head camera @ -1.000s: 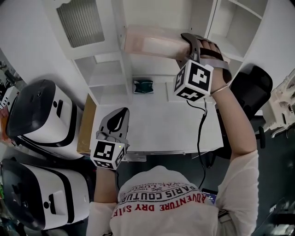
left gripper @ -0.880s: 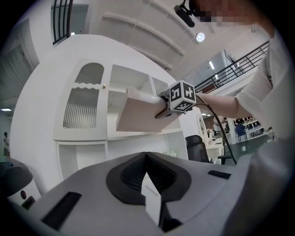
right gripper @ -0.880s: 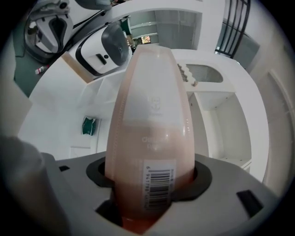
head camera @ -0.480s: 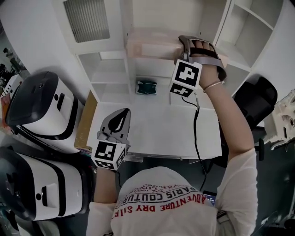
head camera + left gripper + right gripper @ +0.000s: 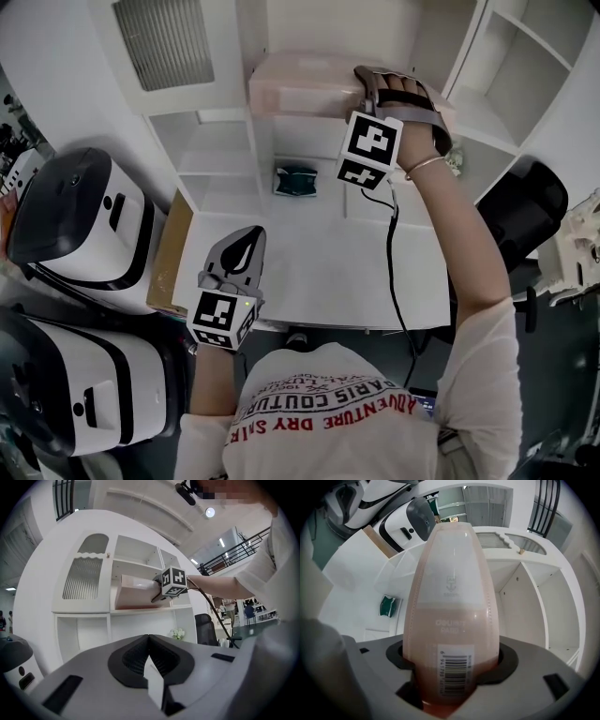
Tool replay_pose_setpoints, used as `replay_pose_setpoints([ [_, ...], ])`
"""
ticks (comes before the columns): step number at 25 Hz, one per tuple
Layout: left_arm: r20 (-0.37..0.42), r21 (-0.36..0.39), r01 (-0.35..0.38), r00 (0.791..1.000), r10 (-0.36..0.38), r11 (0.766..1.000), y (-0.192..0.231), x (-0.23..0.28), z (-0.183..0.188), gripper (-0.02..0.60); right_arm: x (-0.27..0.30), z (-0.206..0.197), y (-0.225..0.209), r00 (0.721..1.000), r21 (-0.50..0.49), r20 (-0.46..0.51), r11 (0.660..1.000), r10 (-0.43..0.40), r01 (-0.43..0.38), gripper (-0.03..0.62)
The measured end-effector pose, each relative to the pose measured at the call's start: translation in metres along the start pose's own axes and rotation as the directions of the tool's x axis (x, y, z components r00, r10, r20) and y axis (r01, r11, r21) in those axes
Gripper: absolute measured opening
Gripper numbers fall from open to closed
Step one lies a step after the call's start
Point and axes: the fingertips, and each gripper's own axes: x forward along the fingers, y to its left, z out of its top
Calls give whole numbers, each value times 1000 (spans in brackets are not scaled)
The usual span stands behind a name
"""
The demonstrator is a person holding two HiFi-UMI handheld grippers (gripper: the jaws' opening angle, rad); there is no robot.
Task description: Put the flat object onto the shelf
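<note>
A flat pink package (image 5: 300,82) with a barcode lies lengthwise on a board of the white shelf unit (image 5: 281,116). My right gripper (image 5: 367,80) holds its right end. In the right gripper view the package (image 5: 452,611) fills the gap of the right gripper (image 5: 452,686), and the jaws are opening while the pads still touch it. My left gripper (image 5: 247,236) hangs shut and empty over the front left of the white desk (image 5: 319,267). Its left gripper view shows the closed left gripper (image 5: 150,641), the package (image 5: 136,591) and the right gripper (image 5: 158,592) at the shelf.
A small green packet (image 5: 296,178) lies at the back of the desk under the shelf. Two white-and-black machines (image 5: 84,225) stand at the left beside a cardboard panel (image 5: 173,253). A black chair (image 5: 525,187) is at the right. A cable (image 5: 389,253) hangs from the right gripper.
The right gripper has carried the pink package a little left and further onto the shelf board. The left gripper has stayed over the desk's front left.
</note>
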Motion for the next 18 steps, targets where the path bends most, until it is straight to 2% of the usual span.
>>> replay_pose_setpoints([
  [5,4,3,17,1000,-17,1000,18,19,2,14,24,10,7,1000,21,14,999,26,-26,360],
  [9,-1,2,38,999,-38,999,31,30,-2,14,43,13,10,997,49,17,996,73,-73,380],
  [13,25,-41,42,999,-41,998,51,38,-2,14,59,16,15,989,90,30,985,143,-145,394],
  [18,17,-21,49,999,-48,999,63,48,-9,14,69,21,22,981,94,35,976,193,-195,403],
])
